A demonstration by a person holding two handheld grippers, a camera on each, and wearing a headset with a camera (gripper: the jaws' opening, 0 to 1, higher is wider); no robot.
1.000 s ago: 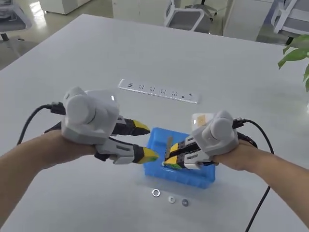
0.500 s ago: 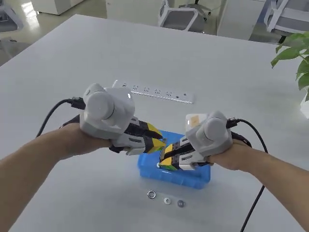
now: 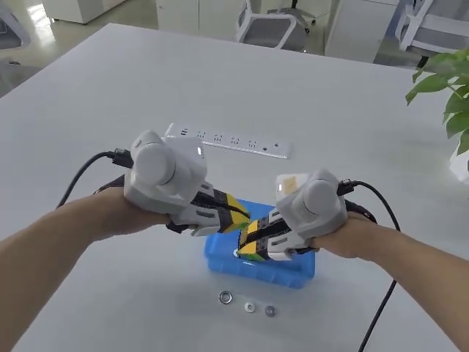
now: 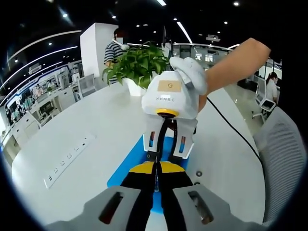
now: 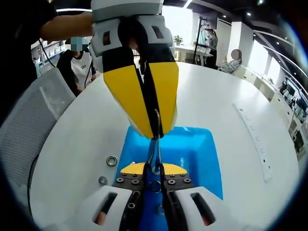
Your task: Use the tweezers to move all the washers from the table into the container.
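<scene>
Here, the left gripper and right gripper meet tip to tip over the blue container, which sits toward the tabletop's near edge. Each has its jaws pinched together on an end of the tweezers. Three washers lie in a row just beside the container's near wall.

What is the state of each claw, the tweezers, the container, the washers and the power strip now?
left claw, shut on the tweezers
right claw, shut on the tweezers
container, upright on the table, top open
tweezers, held by both claws over the container
washers, three lying flat on the table, outside the container
power strip, lying flat, no plug in it
</scene>
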